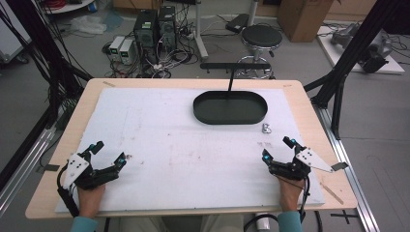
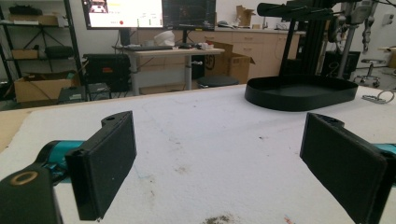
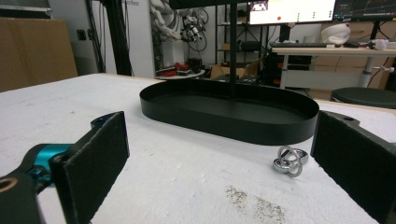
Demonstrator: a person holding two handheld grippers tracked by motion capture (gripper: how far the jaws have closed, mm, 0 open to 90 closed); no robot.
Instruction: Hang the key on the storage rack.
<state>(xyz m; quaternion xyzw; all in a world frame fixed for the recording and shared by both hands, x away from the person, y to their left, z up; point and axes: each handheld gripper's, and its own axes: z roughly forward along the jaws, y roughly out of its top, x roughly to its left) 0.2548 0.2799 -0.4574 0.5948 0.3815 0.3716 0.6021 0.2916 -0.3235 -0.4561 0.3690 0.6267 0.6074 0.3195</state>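
Wooden bench (image 1: 309, 104) under a white foam sheet (image 1: 183, 154), cluttered lab floor with computer towers and a stool beyond. Far on the sheet, an empty black oval tray (image 1: 230, 108), with small metal rings (image 1: 266, 128) just off its near right end. Left hand-held gripper (image 1: 109, 155) and right hand-held gripper (image 1: 276, 149) resting at the near corners, jaws spread wide, holding nothing.
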